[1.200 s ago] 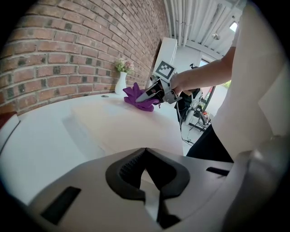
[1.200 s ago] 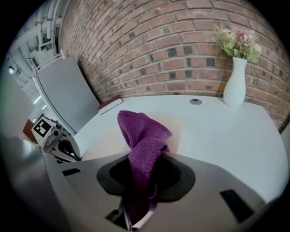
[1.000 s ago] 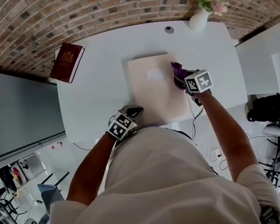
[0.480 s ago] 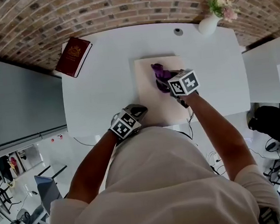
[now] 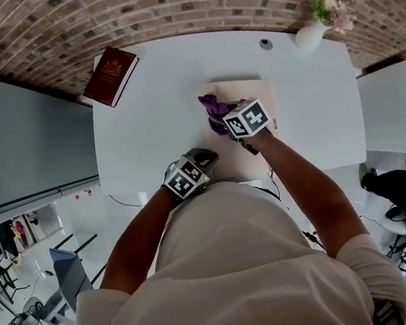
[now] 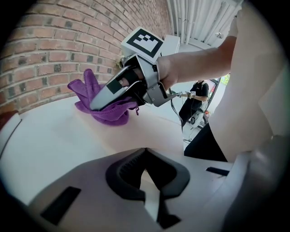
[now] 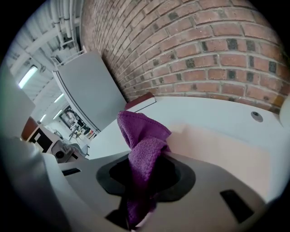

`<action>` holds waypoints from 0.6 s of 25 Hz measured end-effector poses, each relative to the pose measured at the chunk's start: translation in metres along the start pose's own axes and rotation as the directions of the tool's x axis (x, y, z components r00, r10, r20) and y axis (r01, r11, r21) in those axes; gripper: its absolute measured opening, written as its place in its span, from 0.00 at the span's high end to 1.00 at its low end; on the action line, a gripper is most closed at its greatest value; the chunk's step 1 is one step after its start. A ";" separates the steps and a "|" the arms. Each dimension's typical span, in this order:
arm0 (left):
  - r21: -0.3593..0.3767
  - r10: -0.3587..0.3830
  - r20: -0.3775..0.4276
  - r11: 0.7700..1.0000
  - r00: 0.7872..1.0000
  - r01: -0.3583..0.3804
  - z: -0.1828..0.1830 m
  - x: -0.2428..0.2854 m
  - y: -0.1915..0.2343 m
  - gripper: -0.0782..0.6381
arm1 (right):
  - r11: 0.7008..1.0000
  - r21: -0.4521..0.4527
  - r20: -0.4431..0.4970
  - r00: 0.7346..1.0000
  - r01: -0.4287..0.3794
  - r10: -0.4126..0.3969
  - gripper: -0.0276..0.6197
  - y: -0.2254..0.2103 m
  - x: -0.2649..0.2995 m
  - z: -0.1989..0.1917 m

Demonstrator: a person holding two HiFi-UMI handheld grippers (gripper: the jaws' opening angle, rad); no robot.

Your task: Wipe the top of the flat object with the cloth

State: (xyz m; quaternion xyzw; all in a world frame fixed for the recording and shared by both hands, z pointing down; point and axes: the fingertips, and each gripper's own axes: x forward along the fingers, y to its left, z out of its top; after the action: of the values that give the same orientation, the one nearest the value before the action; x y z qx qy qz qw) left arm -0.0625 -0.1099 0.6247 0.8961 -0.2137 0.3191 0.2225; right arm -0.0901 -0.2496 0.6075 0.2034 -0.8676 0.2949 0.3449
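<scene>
Cloths: one purple terry cloth (image 5: 213,108), pressed on the board's far left part.
Boards: one flat beige rectangular board (image 5: 225,159), laid on one white table (image 5: 142,128).
Grippers: two. The right gripper (image 5: 220,121) is clamped on the cloth. The left gripper (image 5: 204,156) is closed, nothing is held, and it is placed at the board's near edge.
Others: one dark red book (image 5: 111,75); one white vase of flowers (image 5: 312,35).

No word or number can be read. The red book (image 5: 111,76) at the desk's (image 5: 150,135) far left corner bears a gold crest, too small to read; the marker cubes (image 5: 246,118) carry only black-and-white squares.
</scene>
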 end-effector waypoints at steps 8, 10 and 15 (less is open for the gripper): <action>-0.019 -0.012 0.009 1.000 1.000 0.012 0.000 -0.001 0.001 0.86 | 0.996 0.045 0.011 0.997 0.080 -0.081 0.74 -0.047 -0.034 -0.019; -0.019 -0.017 0.008 1.000 1.000 0.017 -0.001 -0.002 0.001 0.86 | 0.992 0.064 0.014 0.994 0.108 -0.109 0.74 -0.062 -0.047 -0.026; -0.020 -0.022 0.006 1.000 1.000 0.022 0.000 -0.002 0.001 0.86 | 0.979 0.103 0.010 0.985 0.173 -0.175 0.74 -0.098 -0.075 -0.039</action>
State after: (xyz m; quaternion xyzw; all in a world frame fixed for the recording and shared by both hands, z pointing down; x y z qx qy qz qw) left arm -0.0643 -0.1099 0.6233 0.8969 -0.2077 0.3121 0.2346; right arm 0.0342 -0.2855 0.6131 0.2987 -0.8335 0.3056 0.3502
